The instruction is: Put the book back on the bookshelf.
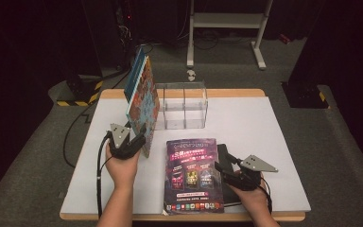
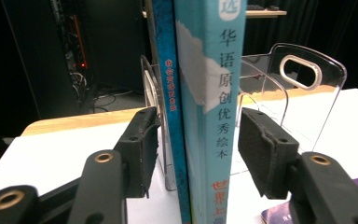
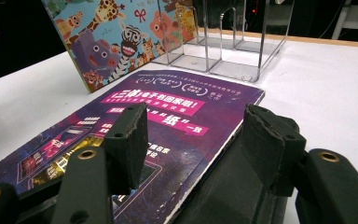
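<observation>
Two picture books stand upright and lean in the left slot of a clear acrylic holder (image 1: 184,106): a cartoon-animal cover (image 1: 144,104) and a thinner blue book (image 1: 134,75) behind it. My left gripper (image 1: 132,137) is at their near lower edge. In the left gripper view its jaws (image 2: 196,135) straddle the teal spine (image 2: 209,93) and the blue spine (image 2: 169,84), with a gap at the right pad. A purple magazine (image 1: 193,175) lies flat on a black book (image 1: 223,153). My right gripper (image 3: 196,140) hovers open over the magazine's (image 3: 168,107) right edge.
The white table (image 1: 264,142) has bare room on the right and far left. The holder's other slots (image 3: 242,42) hold nothing. Behind the table a white metal frame (image 1: 227,21) stands on the floor. Cables and a yellow-black striped base (image 1: 80,92) lie at the left.
</observation>
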Demonstrator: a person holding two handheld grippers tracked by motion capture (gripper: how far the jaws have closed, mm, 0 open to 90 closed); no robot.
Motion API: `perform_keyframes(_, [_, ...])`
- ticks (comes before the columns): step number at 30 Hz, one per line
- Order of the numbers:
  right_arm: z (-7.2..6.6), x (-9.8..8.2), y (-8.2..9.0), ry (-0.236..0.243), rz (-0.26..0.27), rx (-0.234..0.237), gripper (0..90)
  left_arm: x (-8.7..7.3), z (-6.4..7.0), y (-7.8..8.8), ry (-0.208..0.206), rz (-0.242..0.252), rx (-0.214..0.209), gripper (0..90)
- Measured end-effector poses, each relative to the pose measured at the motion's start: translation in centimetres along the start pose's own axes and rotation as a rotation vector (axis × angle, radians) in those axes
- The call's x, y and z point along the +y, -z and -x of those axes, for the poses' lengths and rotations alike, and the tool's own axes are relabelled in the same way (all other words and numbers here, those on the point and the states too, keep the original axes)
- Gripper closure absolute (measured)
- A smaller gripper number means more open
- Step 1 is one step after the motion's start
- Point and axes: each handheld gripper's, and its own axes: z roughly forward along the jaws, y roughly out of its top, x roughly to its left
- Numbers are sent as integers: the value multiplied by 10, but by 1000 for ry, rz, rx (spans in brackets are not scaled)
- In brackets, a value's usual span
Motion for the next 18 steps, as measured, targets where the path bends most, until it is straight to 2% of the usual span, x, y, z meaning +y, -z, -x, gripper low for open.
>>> perform_keyframes(2, [0,0,0,-1,0,0,410,1,-1,2,0,2,-7,436])
perform_keyframes(5, [0,0,0,0,0,0,410,1,-2,3,5,-22,-17,386])
perform_keyframes(12, [0,0,0,3,-4,1,410,-1,-3,13,-30,-77,-44,288])
perform_keyframes(18, [-1,0,0,6,-5,-3,410,-5,-6,24,-29,-105,-77,252])
